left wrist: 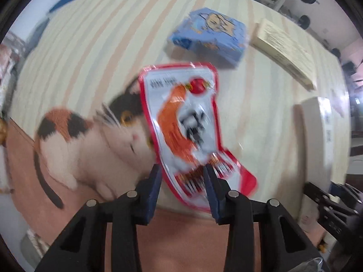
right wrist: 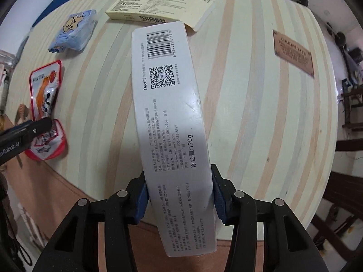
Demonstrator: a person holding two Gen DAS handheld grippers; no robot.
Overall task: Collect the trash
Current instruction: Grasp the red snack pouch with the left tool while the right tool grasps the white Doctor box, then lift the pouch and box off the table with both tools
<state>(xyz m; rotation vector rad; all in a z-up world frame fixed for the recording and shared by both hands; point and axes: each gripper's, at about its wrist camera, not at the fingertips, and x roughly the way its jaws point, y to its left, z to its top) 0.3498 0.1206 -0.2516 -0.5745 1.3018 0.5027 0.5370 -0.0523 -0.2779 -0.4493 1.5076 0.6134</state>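
Over striped round table [right wrist: 249, 90]: right gripper [right wrist: 179, 195] clamps long white cardboard box [right wrist: 172, 113]. Left gripper [left wrist: 182, 170], jaws parted, straddles red-edged foil snack wrapper [left wrist: 181, 117]. Risk: thin wrapper slips or folds if jaws close off-edge.

Striped round table [right wrist: 249, 104]: blue packet [right wrist: 76, 31], yellow box [right wrist: 163, 4], brown card [right wrist: 293, 52], red wrapper [right wrist: 45, 90] seemingly resting flat.

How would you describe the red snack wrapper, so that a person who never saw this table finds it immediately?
Start from the round striped wooden table and go to its left edge, below the blue tissue pack. There the red-bordered snack wrapper lies flat, with the left gripper at its lower end. It alone is red and white with an orange picture; its neighbours are blue, cream or white.
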